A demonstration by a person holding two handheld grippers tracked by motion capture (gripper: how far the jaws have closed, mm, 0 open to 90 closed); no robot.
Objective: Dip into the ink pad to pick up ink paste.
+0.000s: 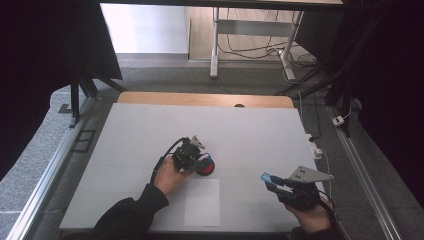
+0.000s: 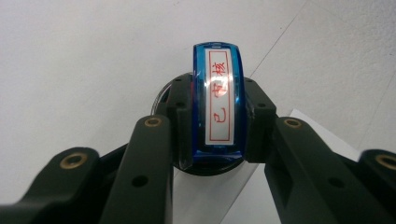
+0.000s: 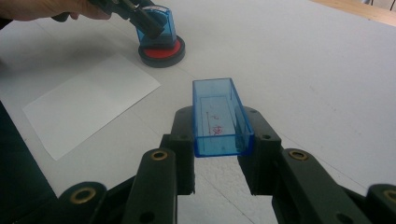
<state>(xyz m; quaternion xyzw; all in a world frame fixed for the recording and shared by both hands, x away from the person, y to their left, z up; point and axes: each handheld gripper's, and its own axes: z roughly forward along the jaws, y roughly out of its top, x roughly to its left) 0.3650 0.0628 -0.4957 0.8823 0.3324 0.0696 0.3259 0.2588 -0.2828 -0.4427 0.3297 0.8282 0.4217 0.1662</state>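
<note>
My left gripper is shut on a blue stamp with a white label printed in red characters. The stamp stands on a round red ink pad with a black rim, near the table's middle. From the right gripper view, the stamp sits on the ink pad at the far left, with a hand behind it. My right gripper is at the front right, shut on a clear blue rectangular cap. The cap's open side faces up, and it is held a little above the table.
A white sheet of paper lies on the white table cover near the front edge, between the two hands. A wooden table edge runs along the back. Cables and a power strip lie off the right side.
</note>
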